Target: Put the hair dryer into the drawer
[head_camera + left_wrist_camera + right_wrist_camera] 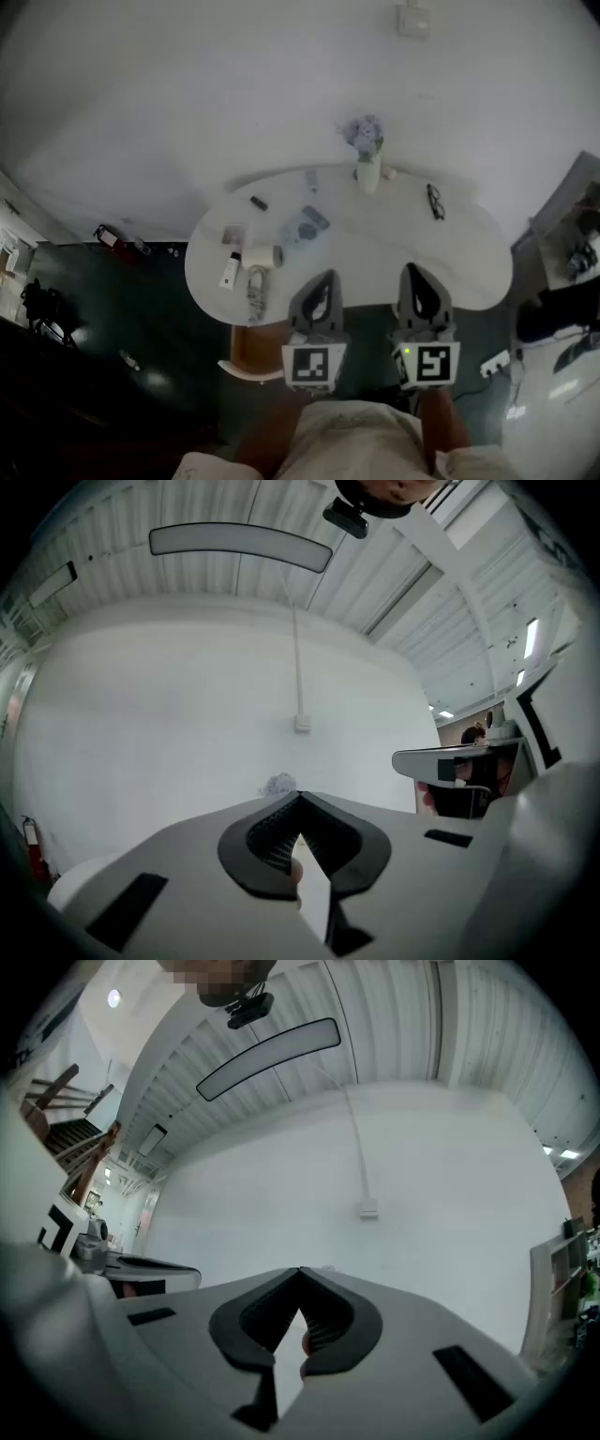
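Two empty grippers, both clamped shut. The hair dryer (263, 255) lies leftward of the left gripper (322, 278), farther from the right gripper (417, 272).

hair dryer (263, 255) 1 | vase (367, 174) 1 | glasses (436, 202) 1 | table (384, 258) 1

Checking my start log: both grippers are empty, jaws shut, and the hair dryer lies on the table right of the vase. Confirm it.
Wrong: the head view shows the hair dryer left of the vase on the table. The left gripper and right gripper are empty, jaws shut.
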The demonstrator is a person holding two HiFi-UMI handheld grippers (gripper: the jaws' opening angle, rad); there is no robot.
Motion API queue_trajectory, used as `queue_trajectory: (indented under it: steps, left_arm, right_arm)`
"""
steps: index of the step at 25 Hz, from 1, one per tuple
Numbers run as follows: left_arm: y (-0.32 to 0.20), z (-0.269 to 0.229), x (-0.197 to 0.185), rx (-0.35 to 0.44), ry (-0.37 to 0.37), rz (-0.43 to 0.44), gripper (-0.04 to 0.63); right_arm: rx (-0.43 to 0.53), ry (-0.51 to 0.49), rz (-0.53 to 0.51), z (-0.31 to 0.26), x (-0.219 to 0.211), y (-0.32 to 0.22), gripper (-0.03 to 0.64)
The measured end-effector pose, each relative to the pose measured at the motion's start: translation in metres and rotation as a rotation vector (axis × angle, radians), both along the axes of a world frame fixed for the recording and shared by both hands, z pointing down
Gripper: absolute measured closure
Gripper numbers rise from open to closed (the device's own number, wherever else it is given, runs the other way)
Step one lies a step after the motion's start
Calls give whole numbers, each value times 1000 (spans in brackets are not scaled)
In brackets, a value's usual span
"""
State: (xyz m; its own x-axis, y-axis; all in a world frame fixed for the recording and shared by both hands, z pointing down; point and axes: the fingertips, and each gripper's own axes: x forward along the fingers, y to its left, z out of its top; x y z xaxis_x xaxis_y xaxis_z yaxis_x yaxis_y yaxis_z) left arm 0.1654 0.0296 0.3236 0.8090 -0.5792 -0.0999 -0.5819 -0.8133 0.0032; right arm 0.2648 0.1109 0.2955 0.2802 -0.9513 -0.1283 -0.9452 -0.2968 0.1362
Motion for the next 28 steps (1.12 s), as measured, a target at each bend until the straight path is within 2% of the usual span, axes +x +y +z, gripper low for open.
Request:
queue_trajectory:
  steps: [14,28]
  left_arm:
    - [-19,1,-17,-6,1,-36,600]
    - [-72,23,-70,-45,-38,-73,600]
  right_arm:
    - [-21,-27,-32,7,-17,-22,612]
    - [-69,-48,-35,28,-58,-70,611]
